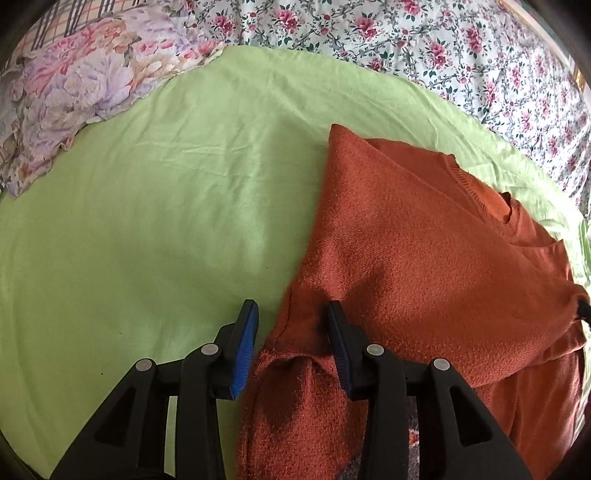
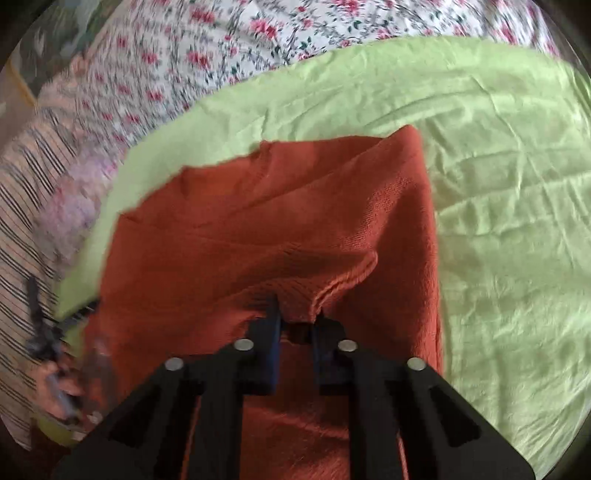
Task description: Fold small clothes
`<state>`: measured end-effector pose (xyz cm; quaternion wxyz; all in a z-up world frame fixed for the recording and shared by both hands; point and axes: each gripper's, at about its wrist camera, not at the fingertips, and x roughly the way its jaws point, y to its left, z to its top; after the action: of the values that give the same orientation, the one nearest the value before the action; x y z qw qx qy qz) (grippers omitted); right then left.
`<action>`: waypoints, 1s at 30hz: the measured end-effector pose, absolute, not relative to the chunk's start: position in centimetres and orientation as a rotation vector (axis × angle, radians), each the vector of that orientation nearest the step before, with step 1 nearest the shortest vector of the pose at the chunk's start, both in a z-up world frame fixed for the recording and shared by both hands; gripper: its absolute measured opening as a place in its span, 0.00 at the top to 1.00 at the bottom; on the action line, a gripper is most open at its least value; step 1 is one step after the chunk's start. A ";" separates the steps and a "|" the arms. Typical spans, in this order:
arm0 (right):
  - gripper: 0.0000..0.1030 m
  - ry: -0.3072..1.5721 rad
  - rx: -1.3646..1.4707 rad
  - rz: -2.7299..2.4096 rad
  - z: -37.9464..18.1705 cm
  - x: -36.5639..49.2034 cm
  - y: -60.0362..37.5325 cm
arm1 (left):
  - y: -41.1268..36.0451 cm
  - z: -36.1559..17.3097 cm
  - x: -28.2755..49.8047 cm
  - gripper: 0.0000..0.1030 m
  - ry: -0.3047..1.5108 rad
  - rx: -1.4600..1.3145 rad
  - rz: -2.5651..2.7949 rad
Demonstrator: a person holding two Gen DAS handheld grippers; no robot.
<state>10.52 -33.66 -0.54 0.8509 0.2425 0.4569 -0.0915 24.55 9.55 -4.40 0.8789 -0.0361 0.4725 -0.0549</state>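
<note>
green sheet (image 1: 155, 206): fills left and centre of the left wrist view, right side of the right wrist view (image 2: 517, 221); wrinkled, nothing lying on its bare parts.
floral bedcover (image 1: 424, 40): white with pink roses, across the top and upper right of the left view; top and upper left of the right view (image 2: 207, 51), blurred there.
pastel flower cloth (image 1: 77, 85): upper left of left view, bunched, its edge lying over the green sheet.
striped fabric (image 2: 22, 229): left edge of right view, blurred; plaid patch top left in left view (image 1: 70, 18).
orange sweater (image 1: 424, 240): right half of left view, on the green sheet, folded over itself with a pointed corner toward frame centre; in right view (image 2: 266, 221) it fills the centre, ribbed edge bunched up at the fingers.
left gripper (image 1: 291, 314): bottom centre of left view, pointing forward over the sheet; fingers spread wide, left pad (image 1: 245, 343) over bare sheet, right pad on the sweater, a lifted fold of sweater rising between them, not pinched. Seen blurred at lower left of right view (image 2: 55, 332).
right gripper (image 2: 297, 314): bottom centre of right view, fingers drawn close, pinching the sweater's ribbed edge; knit hangs down below the grip. A dark tip shows at the right edge of the left view, at the sweater.
left hand (image 2: 55, 391): lower left of right view, blurred, wrapped round the gripper handle.
</note>
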 end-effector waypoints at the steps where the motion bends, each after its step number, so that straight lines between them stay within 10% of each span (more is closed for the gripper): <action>1: 0.88 0.938 0.543 -0.188 0.3 9.8 -33.8 | 9.5 -4.4 24.5 0.61 0.984 -0.071 -0.112; 10: 0.88 0.906 0.668 -0.339 1.0 4.1 -34.8 | 10.6 -2.2 20.9 0.59 0.960 -0.058 -0.161; 15: 0.42 0.858 0.617 -0.237 3.4 -0.2 -30.2 | 13.4 -1.4 14.1 0.48 0.950 -0.104 -0.231; 30: 0.42 0.906 0.628 -0.100 0.5 -14.5 -25.1 | 16.4 -6.7 -1.1 0.44 1.060 -0.208 -0.471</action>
<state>-14.52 -25.06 0.52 0.8507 0.2980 0.4304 -0.0477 -1.14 16.36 -6.70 0.8313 -0.0979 0.5000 -0.2221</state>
